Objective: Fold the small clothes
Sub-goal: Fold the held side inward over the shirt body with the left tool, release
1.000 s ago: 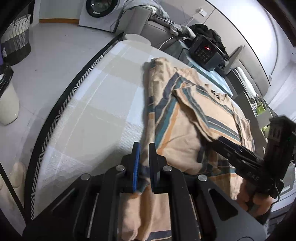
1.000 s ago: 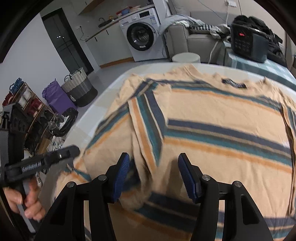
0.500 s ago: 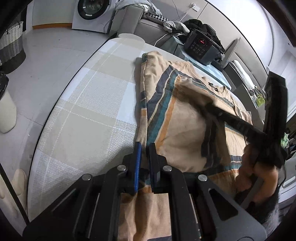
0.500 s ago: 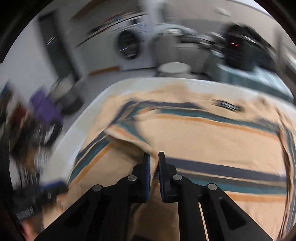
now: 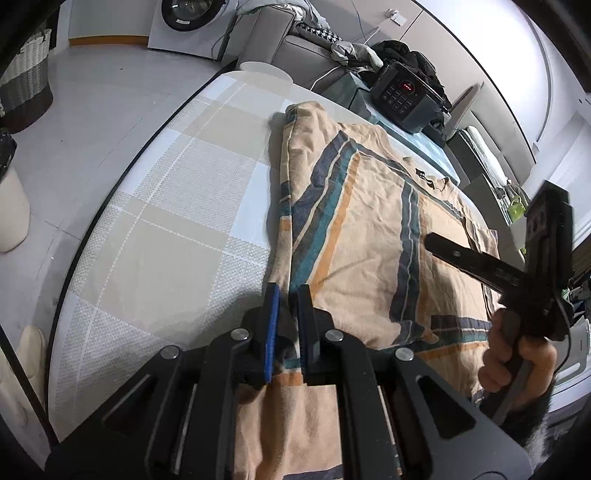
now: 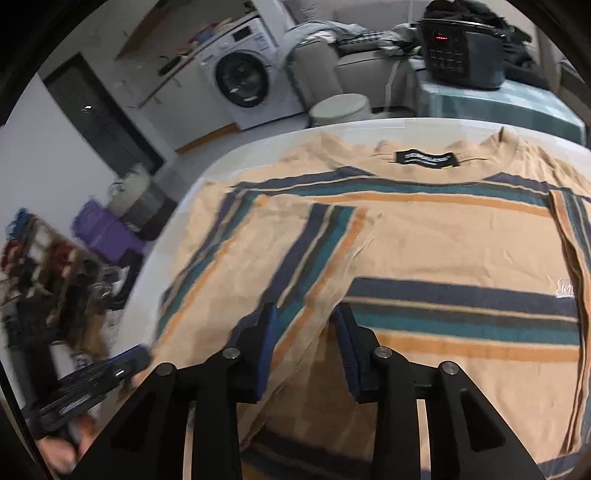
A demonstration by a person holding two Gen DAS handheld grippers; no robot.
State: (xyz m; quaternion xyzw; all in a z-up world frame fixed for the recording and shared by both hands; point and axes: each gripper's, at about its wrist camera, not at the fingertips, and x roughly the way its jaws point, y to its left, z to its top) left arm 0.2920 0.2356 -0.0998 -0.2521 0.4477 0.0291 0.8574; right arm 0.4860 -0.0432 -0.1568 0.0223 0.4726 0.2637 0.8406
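Striped shirt partly folded on the checked bench

Left tongs (image 5: pixel 285 325) were clamped on the shirt (image 5: pixel 369 236) hem; its left side lay folded inward. Right tongs (image 6: pixel 306 347) were opening above the fold, gripping nothing. Judged remaining: the other side and the final fold.

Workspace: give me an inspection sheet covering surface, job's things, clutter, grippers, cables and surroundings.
Surface: checked tablecloth, bare beside the shirt.
Job's things: striped shirt spread flat, one side folded inward.
Clutter: nothing seen on the cloth.
Grippers: left gripper shut on the shirt's edge; right gripper opening, fabric lying between its jaws, unpinched.
Cables: white cable behind the sofa.
Surroundings: washing machine, black cooker, laundry basket.
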